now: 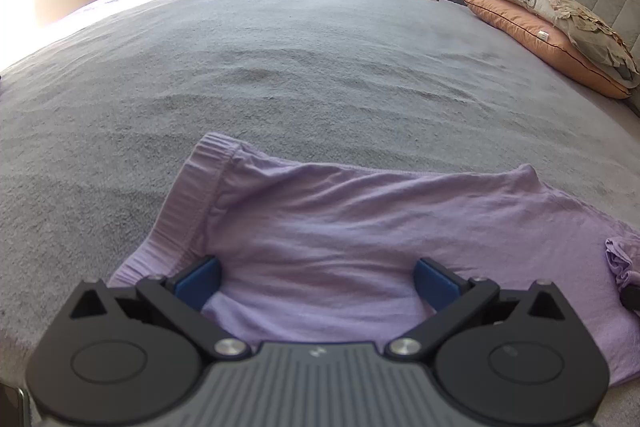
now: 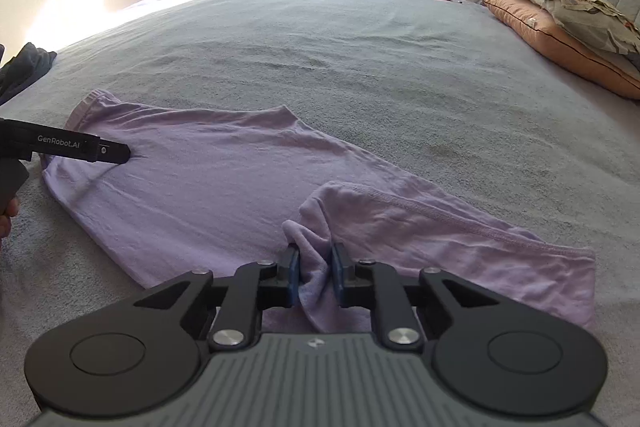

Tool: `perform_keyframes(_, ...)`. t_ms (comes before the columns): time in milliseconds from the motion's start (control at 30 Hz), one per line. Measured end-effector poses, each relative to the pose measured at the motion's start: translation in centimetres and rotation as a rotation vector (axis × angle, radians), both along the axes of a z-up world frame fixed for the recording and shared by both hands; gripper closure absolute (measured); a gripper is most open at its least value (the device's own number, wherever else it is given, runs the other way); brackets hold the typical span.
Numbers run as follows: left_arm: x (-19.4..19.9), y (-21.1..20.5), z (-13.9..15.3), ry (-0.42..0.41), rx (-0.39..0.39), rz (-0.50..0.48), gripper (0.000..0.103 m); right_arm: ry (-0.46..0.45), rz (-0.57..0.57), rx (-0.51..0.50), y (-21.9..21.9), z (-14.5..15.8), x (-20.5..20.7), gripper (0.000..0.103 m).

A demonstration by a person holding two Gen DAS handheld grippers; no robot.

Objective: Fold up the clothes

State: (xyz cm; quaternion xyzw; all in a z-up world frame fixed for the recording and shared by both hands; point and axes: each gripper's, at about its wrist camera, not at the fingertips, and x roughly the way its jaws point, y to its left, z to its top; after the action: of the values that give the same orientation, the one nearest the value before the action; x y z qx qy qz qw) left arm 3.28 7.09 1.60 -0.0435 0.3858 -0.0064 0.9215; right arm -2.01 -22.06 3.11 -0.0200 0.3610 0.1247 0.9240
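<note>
My right gripper (image 2: pixel 316 269) fingers pinching bunched hem of purple shirt (image 2: pixel 208 179); shirt's long axis runs toward ten o'clock; left gripper (image 1: pixel 318 281) fingers spread, pressing the shirt's far end.

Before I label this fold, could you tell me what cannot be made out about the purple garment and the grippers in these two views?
- Purple garment: its near edge is hidden behind the gripper bodies in both wrist views.
- Left gripper: whether its open fingers press into the cloth is unclear.
- Right gripper: how many layers it pinches is hidden inside the bunch.
- Dark clothing: cut off by the left edge.
</note>
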Motion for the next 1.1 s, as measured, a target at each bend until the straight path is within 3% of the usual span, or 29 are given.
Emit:
perform_keyframes(100, 0.0, 0.1, 0.0, 0.002, -0.003, -0.003, 0.000, 0.011, -0.052, 0.102, -1.6, 0.4, 0.1, 0.096)
perform_keyframes(167, 0.0, 0.2, 0.1, 0.004, -0.010, -0.001, 0.000, 0.020, -0.060, 0.287, -3.3, 1.0, 0.0, 0.096)
perform_keyframes(233, 0.0, 0.3, 0.2, 0.005, -0.021, 0.001, 0.000, 0.015, -0.043, 0.383, -4.2, 1.9, -0.5, 0.096)
perform_keyframes(333, 0.1, 0.3, 0.2, 0.009, -0.028, 0.005, 0.000, 0.061, 0.031, 0.254, -2.9, 1.8, -0.6, 0.089)
perform_keyframes(400, 0.1, 0.4, 0.3, 0.014, -0.034, 0.004, 0.000, 0.103, 0.047, 0.134, -1.4, 0.6, -0.5, 0.076)
perform_keyframes(467, 0.2, 0.8, 0.6, 0.023, -0.061, 0.008, 0.000, 0.091, 0.067, 0.132, -1.5, 0.9, -1.0, 0.073)
perform_keyframes(500, 0.2, 1.3, 0.8, 0.028, -0.087, 0.018, 0.000, 0.082, 0.076, 0.142, -1.9, 1.3, -1.3, 0.066)
perform_keyframes(533, 0.2, 1.7, 1.0, 0.033, -0.113, 0.028, 0.000, 0.066, 0.063, 0.154, -2.6, 1.9, -1.5, 0.058)
perform_keyframes(633, 0.3, 3.1, 1.6, 0.045, -0.190, 0.059, 0.000, 0.027, -0.046, 0.205, -5.7, 3.1, -2.0, 0.045)
perform_keyframes(733, 0.3, 4.4, 2.3, 0.039, -0.253, 0.090, 0.000, 0.047, -0.240, 0.225, -10.0, 3.2, -2.2, 0.045)
perform_keyframes(833, 0.2, 4.8, 2.7, 0.036, -0.268, 0.096, 0.000, 0.111, -0.402, 0.206, -13.3, 1.9, -2.6, 0.045)
perform_keyframes(933, 0.2, 4.7, 3.1, 0.036, -0.278, 0.086, 0.000, 0.178, -0.453, 0.225, -15.0, 0.4, -3.1, 0.045)
perform_keyframes(1000, 0.1, 4.8, 3.6, 0.020, -0.276, 0.080, 0.000, 0.172, -0.446, 0.248, -15.3, 0.0, -3.5, 0.045)
perform_keyframes(1067, 0.1, 4.6, 3.6, 0.014, -0.259, 0.072, 0.000, 0.172, -0.408, 0.277, -14.9, -0.1, -3.6, 0.055)
perform_keyframes(1100, 0.0, 4.5, 3.7, 0.011, -0.251, 0.068, 0.000, 0.167, -0.396, 0.262, -14.5, 0.0, -3.6, 0.082)
